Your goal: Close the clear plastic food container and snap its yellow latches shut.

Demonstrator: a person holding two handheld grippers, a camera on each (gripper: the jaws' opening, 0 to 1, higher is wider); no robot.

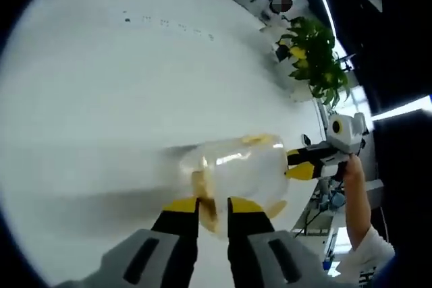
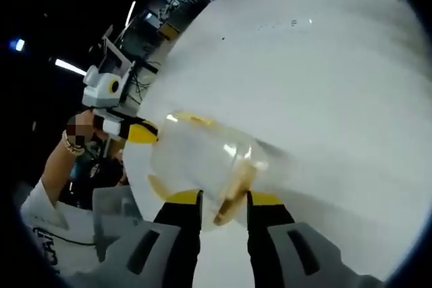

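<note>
1. The clear container (image 1: 236, 173) lies on a white table (image 1: 121, 85), between the two grippers; motion blur smears its outline in both views.
2. In the left gripper view, the left gripper (image 1: 212, 210) has its yellow-tipped jaws parted on either side of a yellow latch (image 1: 206, 200) at the container's near end. Whether they pinch it or merely flank it cannot be told.
3. The right gripper (image 1: 300, 164) enters that view from the right, its tips at the container's far end; a hand (image 1: 352, 166) grips it.
4. In the right gripper view, the right gripper (image 2: 223, 210) straddles a yellow latch (image 2: 236, 190) the same way, grip unclear.
5. The left gripper (image 2: 138, 133) reaches the container (image 2: 202, 160) from the left there.
6. Whether the lid is seated is hard to make out.
7. A plant (image 1: 314, 59) stands at the table's far edge.
</note>
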